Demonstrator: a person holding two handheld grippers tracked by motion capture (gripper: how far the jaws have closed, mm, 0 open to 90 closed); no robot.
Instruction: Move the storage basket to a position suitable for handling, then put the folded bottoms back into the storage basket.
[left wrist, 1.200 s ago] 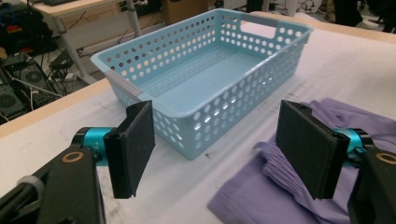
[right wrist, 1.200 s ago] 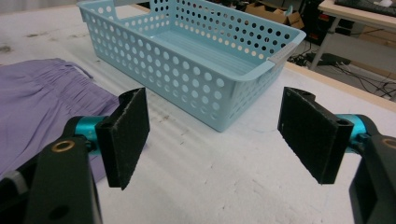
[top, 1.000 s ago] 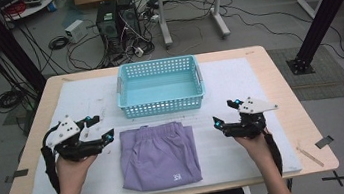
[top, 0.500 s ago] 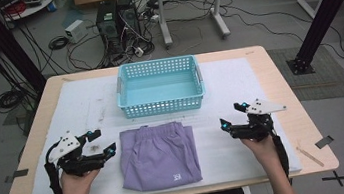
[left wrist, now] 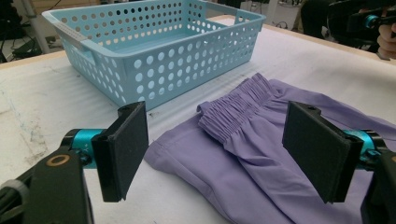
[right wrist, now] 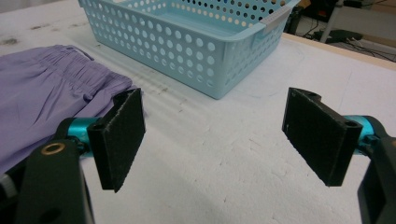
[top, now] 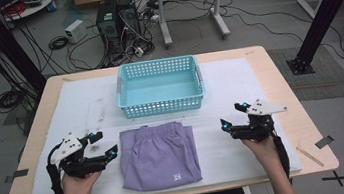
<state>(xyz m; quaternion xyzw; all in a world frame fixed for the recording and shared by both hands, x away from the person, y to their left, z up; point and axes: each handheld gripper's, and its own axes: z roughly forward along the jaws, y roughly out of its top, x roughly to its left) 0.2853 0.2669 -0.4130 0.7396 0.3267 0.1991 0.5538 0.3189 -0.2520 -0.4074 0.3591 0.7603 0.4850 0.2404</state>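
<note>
Approaching folded shorts [top: 159, 155], lying just before the basket [top: 160, 87].
Left gripper [top: 100, 150] jaws just spread wider, empty; right gripper [top: 230, 123] spread too. Fabric soft, light, limp: pinch elastic waistband corner.

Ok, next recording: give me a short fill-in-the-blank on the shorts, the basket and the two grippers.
1. The folded shorts are ____ in colour.
2. The blue basket has ____ inside it.
3. The left gripper has its jaws ____, with the shorts' elastic waistband seen between them in the left gripper view.
4. The right gripper hovers over the white ____, beside the shorts.

Missing words: purple; nothing; open; mat
</note>
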